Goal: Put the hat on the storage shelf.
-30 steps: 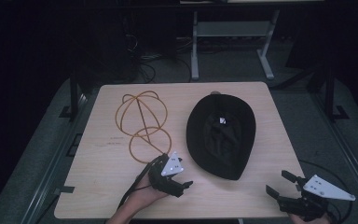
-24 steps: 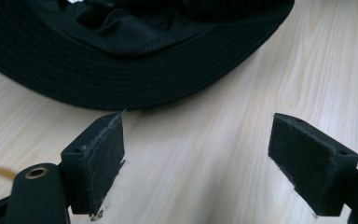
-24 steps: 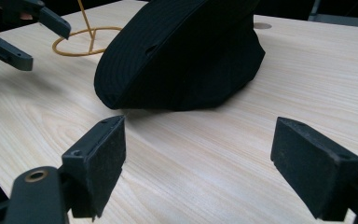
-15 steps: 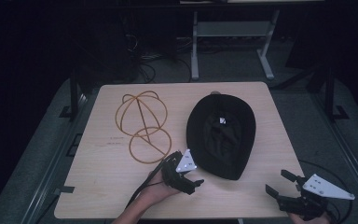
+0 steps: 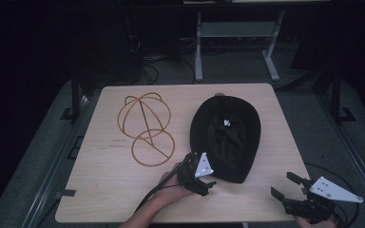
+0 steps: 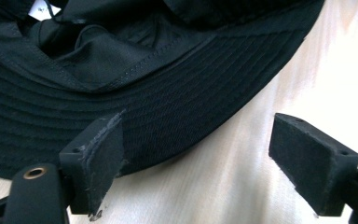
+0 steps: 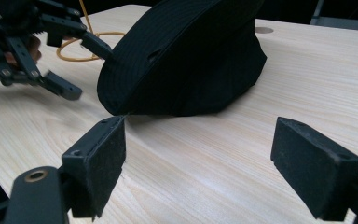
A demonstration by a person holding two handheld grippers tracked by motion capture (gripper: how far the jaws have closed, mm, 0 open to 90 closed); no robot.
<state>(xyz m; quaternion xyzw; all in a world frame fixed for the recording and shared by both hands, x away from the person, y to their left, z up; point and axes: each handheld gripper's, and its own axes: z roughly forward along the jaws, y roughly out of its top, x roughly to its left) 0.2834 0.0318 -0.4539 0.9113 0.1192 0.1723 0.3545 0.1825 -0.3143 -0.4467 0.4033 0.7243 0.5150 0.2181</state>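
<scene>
While wide open, left gripper (image 5: 204, 179) jaws flank hat (image 5: 228, 137) brim | holding nothing

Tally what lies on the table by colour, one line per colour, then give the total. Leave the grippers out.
Black: 1, the bucket hat, lying with its inside up
Orange: 1, the wire hat frame, beside the hat and apart from it
Total: 2

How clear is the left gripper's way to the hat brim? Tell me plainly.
Probably clear, yes. The left gripper is open right at the black hat, one jaw already against the brim; only bare table lies between.
</scene>
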